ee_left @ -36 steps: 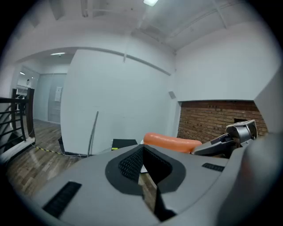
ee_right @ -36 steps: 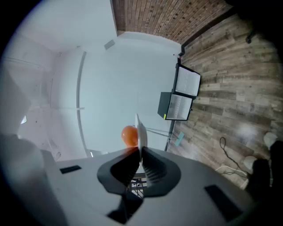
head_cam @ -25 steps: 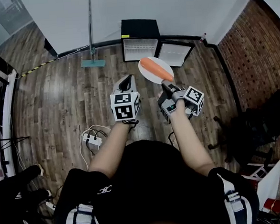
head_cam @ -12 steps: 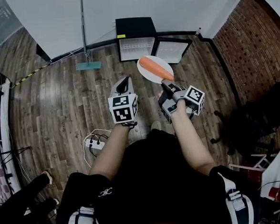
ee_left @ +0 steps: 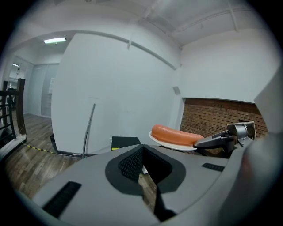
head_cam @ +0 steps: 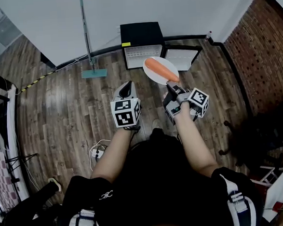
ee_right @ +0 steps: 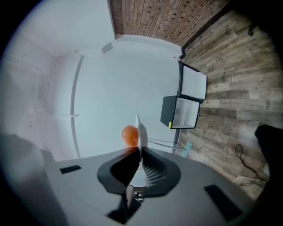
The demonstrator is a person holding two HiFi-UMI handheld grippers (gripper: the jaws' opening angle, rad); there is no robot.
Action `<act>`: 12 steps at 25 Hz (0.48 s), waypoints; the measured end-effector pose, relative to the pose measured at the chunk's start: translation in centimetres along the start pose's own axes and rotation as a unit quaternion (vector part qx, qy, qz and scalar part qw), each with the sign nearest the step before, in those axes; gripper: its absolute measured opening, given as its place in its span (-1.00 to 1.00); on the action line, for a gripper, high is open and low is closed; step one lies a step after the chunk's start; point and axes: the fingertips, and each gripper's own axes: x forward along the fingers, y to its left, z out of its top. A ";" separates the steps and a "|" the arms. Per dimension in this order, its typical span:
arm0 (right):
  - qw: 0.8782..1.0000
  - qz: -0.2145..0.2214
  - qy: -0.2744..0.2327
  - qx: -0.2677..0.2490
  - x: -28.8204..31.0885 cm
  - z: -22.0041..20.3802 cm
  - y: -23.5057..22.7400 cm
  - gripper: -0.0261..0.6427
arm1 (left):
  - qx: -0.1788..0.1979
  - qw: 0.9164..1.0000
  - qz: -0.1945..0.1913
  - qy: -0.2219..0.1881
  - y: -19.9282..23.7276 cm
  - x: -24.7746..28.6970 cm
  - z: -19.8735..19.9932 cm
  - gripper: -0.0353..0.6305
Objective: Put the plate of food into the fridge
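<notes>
Right hand-held gripper pinches the plate rim, sausage aboard. Left hand-held gripper is pressed together, empty. The fridge ahead stands open, mop beside it.

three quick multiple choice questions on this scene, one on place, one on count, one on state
1. What holds the plate? A left gripper B right gripper C the floor
2. How many sausages lie on it? A one B two C three
3. The door of the fridge is: A shut B open C missing

B: its jaws clamp the plate's rim.
A: one orange sausage shows.
B: the door stands swung aside, white interior showing.
</notes>
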 end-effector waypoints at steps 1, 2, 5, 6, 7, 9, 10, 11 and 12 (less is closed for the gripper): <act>1.000 0.003 0.001 -0.005 0.9 1.2 0.4 -0.83 | 0.001 1.000 0.001 0.001 -0.2 1.2 0.6 -0.90; 1.000 0.004 0.003 -0.010 1.8 2.5 0.7 -0.84 | 0.002 1.000 0.004 0.001 -0.3 2.5 1.3 -0.90; 1.000 0.006 0.013 -0.019 4.3 5.8 1.1 -0.84 | -0.001 1.000 0.015 -0.002 -0.4 6.0 3.2 -0.90; 1.000 0.006 0.016 -0.019 5.2 6.8 1.1 -0.84 | -0.003 1.000 0.018 -0.002 -0.4 7.1 3.6 -0.90; 1.000 0.005 0.020 -0.018 5.9 7.7 0.9 -0.84 | -0.003 1.000 0.021 0.000 -0.5 8.2 3.9 -0.90; 0.999 0.004 0.029 -0.014 7.3 9.5 0.5 -0.83 | -0.006 1.000 0.027 0.005 -0.8 10.3 4.1 -0.90; 0.999 0.003 0.034 -0.013 8.0 10.4 0.3 -0.84 | -0.008 0.999 0.030 0.009 -1.0 11.3 4.0 -0.90; 0.999 0.003 0.039 -0.011 8.6 11.2 0.1 -0.83 | -0.010 0.999 0.033 0.012 -1.1 12.2 4.0 -0.90; 0.999 0.004 0.044 -0.008 9.4 11.9 -0.1 -0.83 | -0.011 0.999 0.036 0.016 -1.2 13.1 3.9 -0.90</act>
